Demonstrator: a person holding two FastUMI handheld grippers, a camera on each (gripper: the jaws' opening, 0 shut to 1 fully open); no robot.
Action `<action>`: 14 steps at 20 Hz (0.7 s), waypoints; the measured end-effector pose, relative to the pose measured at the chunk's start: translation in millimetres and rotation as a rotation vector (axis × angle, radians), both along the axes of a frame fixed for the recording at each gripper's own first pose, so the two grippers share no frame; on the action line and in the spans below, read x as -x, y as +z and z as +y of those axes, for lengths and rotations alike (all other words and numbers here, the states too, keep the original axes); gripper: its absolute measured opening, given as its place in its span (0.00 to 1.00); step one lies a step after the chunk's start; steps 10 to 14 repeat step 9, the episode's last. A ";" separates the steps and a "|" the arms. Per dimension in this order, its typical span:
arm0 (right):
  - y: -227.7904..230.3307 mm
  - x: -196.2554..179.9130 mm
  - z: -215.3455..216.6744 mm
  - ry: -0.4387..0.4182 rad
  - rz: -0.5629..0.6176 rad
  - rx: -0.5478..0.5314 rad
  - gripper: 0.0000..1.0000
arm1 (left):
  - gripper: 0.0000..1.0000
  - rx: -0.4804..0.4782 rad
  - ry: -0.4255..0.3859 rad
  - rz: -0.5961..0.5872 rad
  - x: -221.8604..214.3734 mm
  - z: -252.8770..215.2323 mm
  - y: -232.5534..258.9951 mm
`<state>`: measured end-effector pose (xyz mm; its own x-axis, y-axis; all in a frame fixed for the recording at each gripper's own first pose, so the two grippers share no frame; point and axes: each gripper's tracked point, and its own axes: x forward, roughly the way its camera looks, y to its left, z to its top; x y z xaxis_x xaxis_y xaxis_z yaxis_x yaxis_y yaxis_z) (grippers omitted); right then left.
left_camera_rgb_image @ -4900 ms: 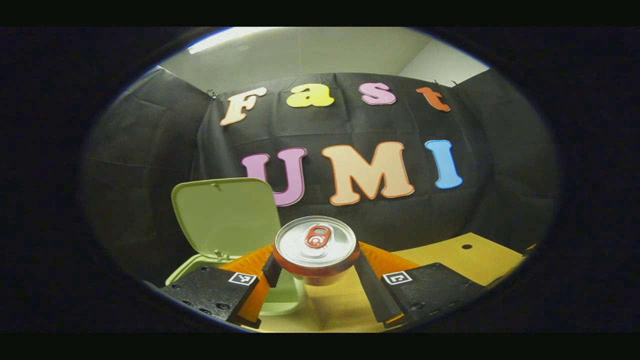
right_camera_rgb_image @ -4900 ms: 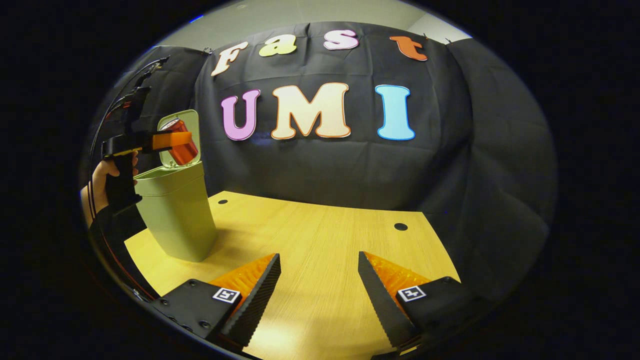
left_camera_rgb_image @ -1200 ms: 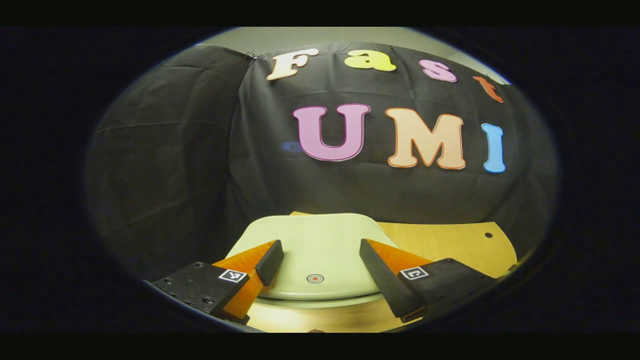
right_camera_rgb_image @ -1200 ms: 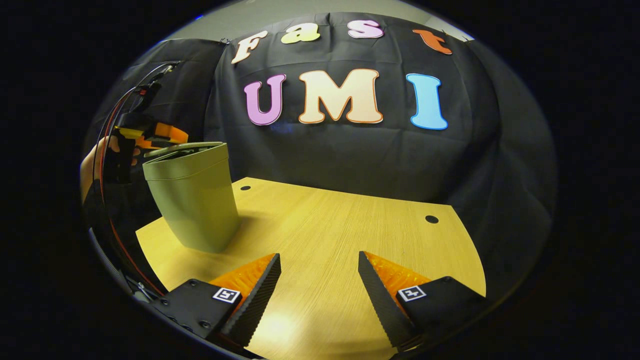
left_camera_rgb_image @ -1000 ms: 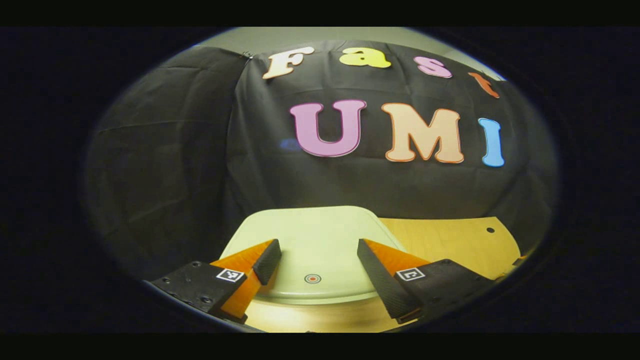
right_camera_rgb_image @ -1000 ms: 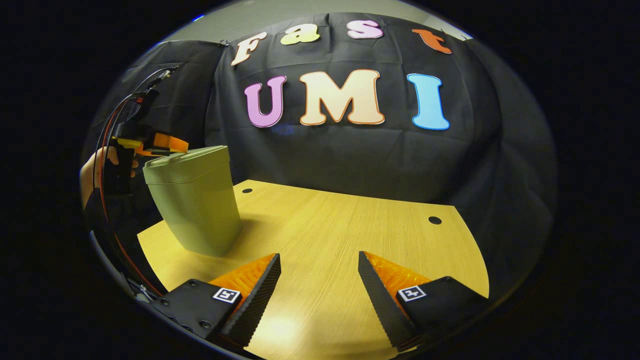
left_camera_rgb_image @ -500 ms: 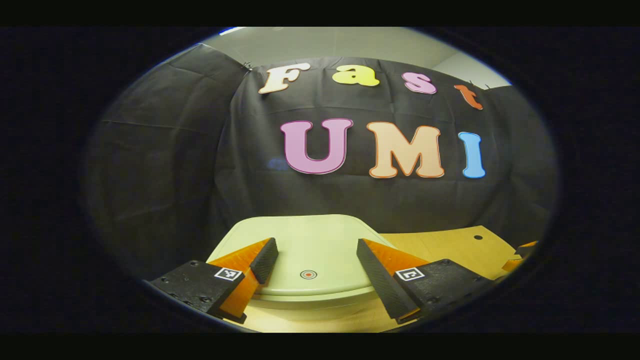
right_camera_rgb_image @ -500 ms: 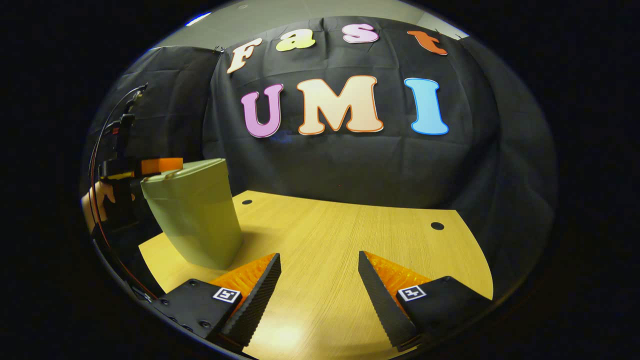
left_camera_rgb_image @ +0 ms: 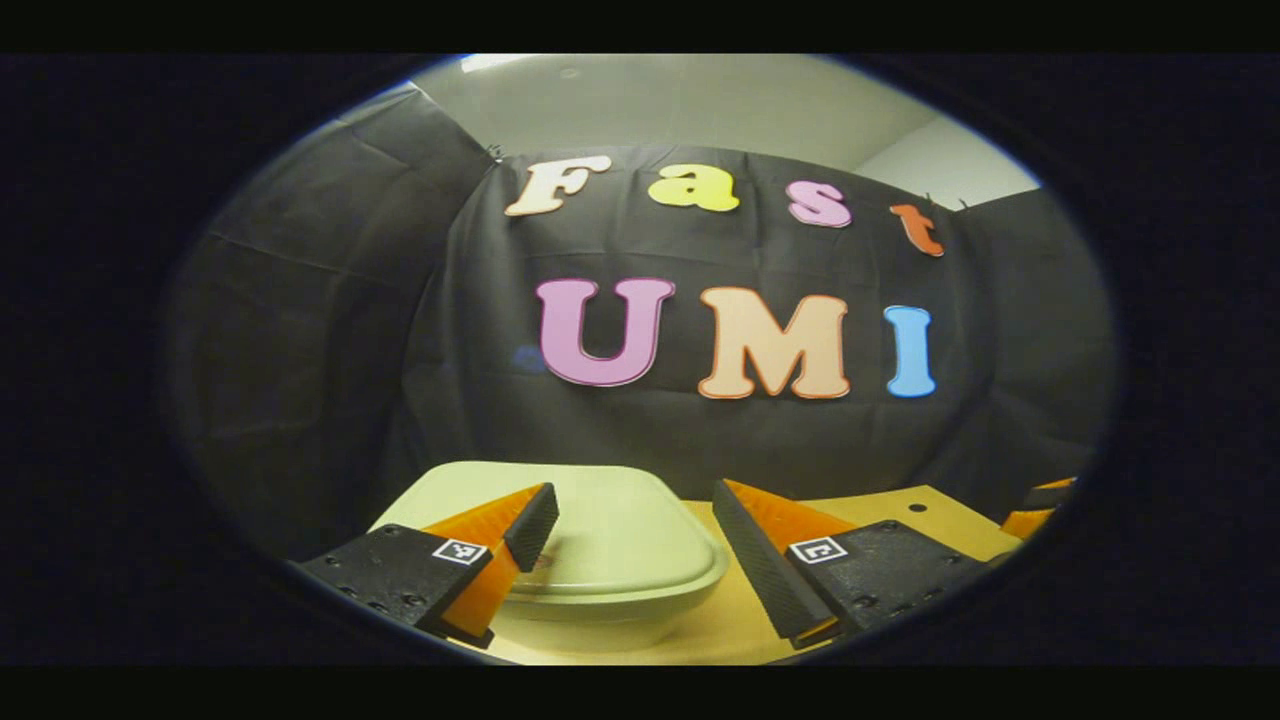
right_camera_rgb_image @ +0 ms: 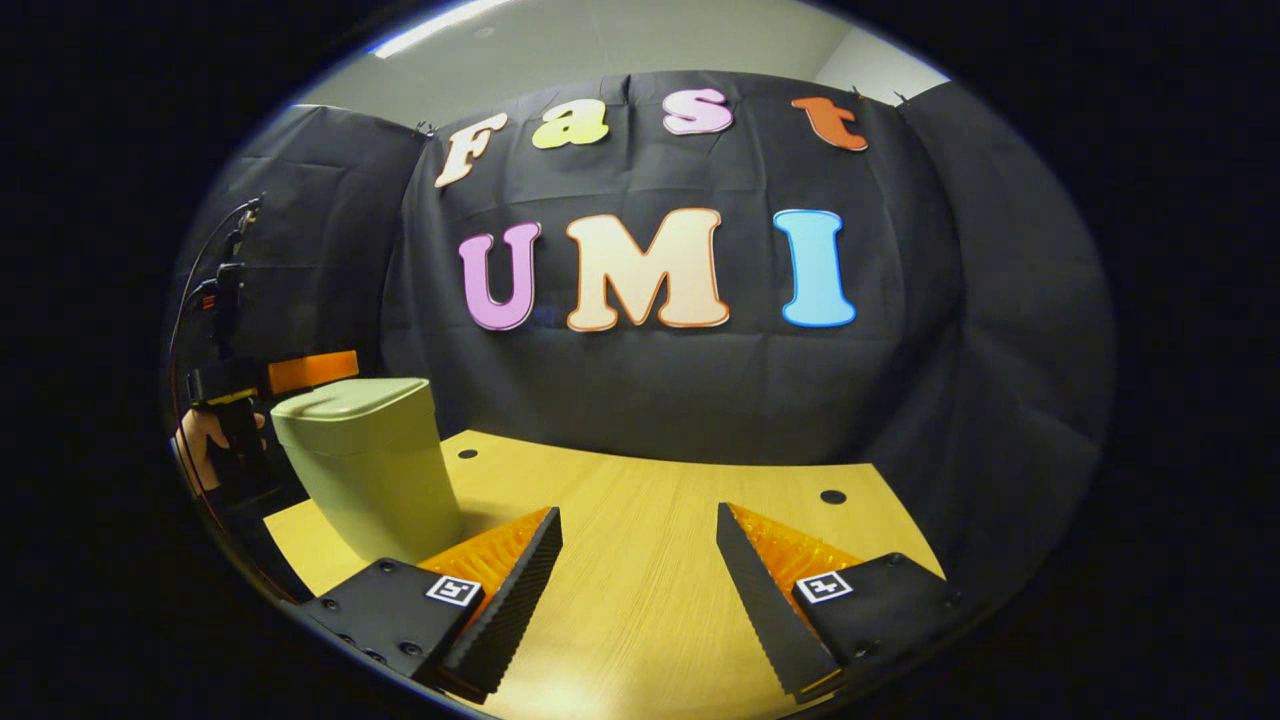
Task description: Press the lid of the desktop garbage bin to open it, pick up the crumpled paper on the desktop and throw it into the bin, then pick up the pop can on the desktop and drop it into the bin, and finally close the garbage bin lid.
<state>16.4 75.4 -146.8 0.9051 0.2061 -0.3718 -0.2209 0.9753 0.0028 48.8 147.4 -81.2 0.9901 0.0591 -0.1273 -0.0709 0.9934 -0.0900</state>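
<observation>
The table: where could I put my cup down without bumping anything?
The table is bare from the green bin across to the black cloth wall, ahead of the open right gripper. It is crowded at the bin, where the left gripper hovers.

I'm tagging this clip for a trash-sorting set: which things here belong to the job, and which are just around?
Belongs to the job:
- pale green plastic desktop bin, its lid down
- left tool, open, above the lid
- right tool, open, over the table

Just around:
- light wooden table
- hand holding the left tool
</observation>
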 end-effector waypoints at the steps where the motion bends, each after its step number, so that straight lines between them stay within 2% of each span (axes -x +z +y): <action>1: 8.1 -1.1 -4.4 -0.015 -0.019 -0.006 0.98 | 0.92 0.016 -0.022 0.000 1.8 -15.1 1.1; 4: 28.4 -3.0 -15.7 -0.052 -0.072 -0.022 0.96 | 0.93 0.051 -0.097 -0.039 6.2 -62.7 13.8; 8: 51.1 -1.7 -26.9 -0.095 -0.125 -0.047 0.99 | 0.92 0.018 -0.202 -0.090 14.5 -110.9 27.6; 14: 57.2 -1.7 -28.3 -0.106 -0.139 -0.052 0.98 | 0.93 0.023 -0.214 -0.097 17.6 -117.3 28.0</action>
